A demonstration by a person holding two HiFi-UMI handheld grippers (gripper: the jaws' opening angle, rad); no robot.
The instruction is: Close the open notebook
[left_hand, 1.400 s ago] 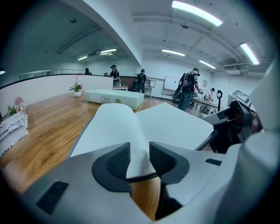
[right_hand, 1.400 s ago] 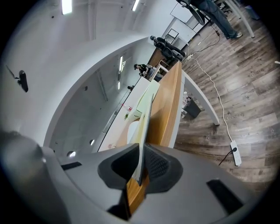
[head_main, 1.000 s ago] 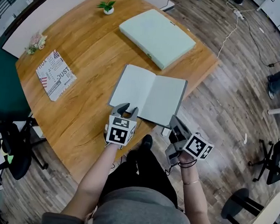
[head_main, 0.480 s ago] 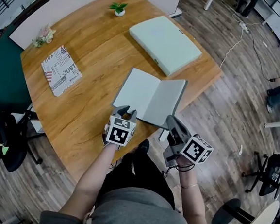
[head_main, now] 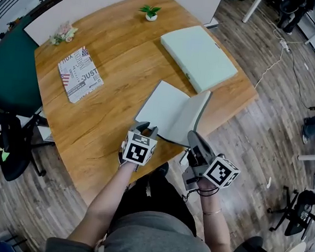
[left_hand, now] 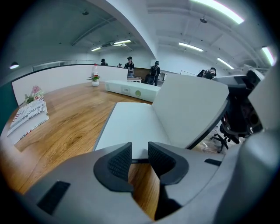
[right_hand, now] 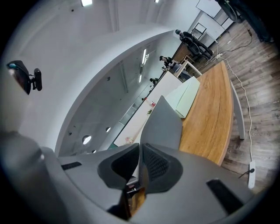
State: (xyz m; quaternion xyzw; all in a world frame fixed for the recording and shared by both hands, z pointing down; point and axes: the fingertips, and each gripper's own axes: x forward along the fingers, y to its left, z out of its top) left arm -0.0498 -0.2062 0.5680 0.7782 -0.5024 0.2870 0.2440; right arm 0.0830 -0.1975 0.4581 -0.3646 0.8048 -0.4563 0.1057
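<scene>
right gripper [right_hand: 140,151]: my jaws pinch the right cover [head_main: 194,118] of the notebook [head_main: 166,107], by the desk's [head_main: 114,53] near edge | change: cover was flat, now stands half lifted, so closing has begun | left gripper [left_hand: 140,154]: jaws just narrowed a little, nothing between, at the notebook's near left corner | right hand: points nearly level, left hand slopes down

Table [head_main: 120,53] wood, grained, satin; notebook [head_main: 167,110] pages matt paper; left gripper [left_hand: 139,151] pads [left_hand: 119,162] ribbed matt plastic.
</scene>
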